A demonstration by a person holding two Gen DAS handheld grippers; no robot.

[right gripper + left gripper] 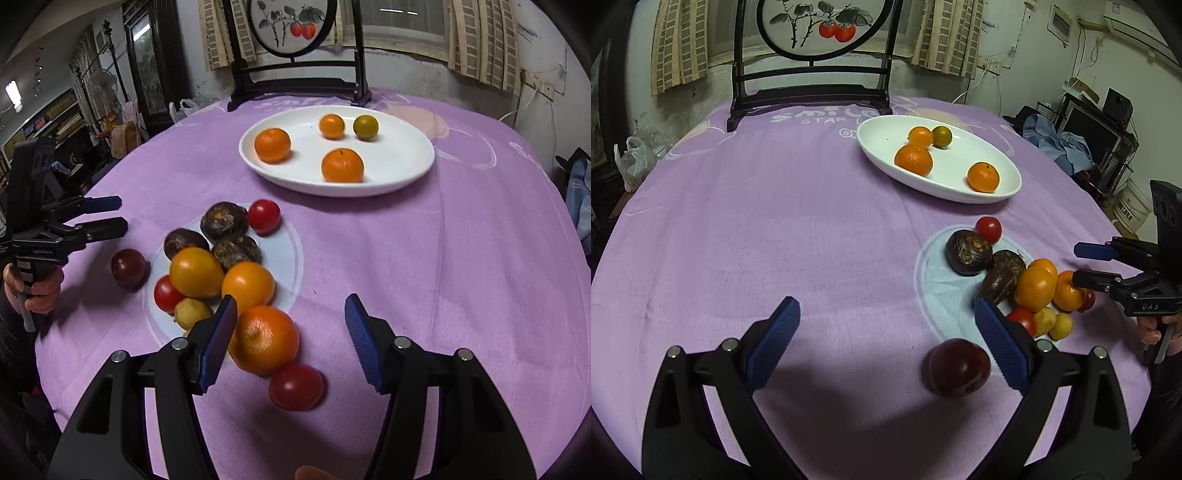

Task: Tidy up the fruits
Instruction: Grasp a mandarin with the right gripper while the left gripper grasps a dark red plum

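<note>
A white oval plate (406, 173) (1004, 181) holds three oranges and a greenish citrus (365, 126). A pile of mixed fruit lies on the purple cloth: dark passion fruits (223, 220), yellow-orange fruits (195, 272), red tomatoes (264, 216) and small yellow fruits (191, 312). My right gripper (291, 341) is open, with an orange (266, 339) between its fingers and a red tomato (295, 386) just below. My left gripper (886, 343) is open and empty, with a dark plum (959, 366) beside its right finger.
A dark wooden stand with a round painted screen (812, 26) stands at the table's far edge. The round table's edge drops off on all sides. A plastic bag (631, 162) and room clutter lie beyond it.
</note>
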